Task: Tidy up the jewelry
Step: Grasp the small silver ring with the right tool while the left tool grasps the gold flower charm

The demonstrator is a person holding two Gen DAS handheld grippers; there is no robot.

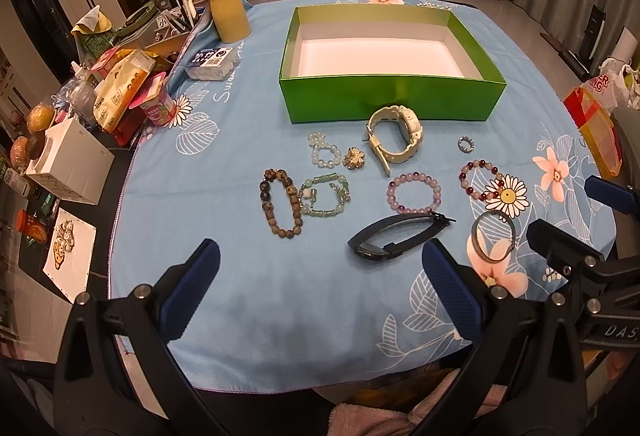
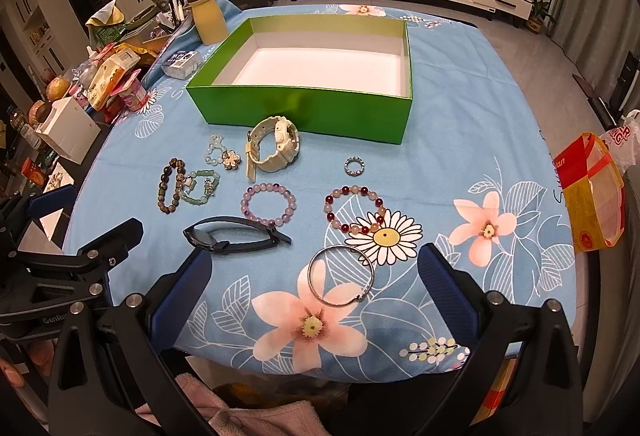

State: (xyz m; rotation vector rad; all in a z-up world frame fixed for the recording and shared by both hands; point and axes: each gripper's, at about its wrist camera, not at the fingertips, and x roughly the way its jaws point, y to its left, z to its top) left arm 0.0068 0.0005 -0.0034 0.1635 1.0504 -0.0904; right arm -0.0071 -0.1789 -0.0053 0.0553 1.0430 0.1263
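Right wrist view: green box (image 2: 304,108) lay empty, silver bangle (image 2: 341,275) nearest before it. Left gripper (image 1: 320,290) and right gripper (image 2: 314,294) gaped wide, empty. Sorting unstarted; first pickup probably next.

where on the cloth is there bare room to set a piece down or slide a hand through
Bare cloth lies right of the green box, past the small ring, up to the yellow bag. The near strip between both open grippers and the black band is free too. The box floor is empty. Crowded: the bracelets left of the white watch, and the left edge clutter.
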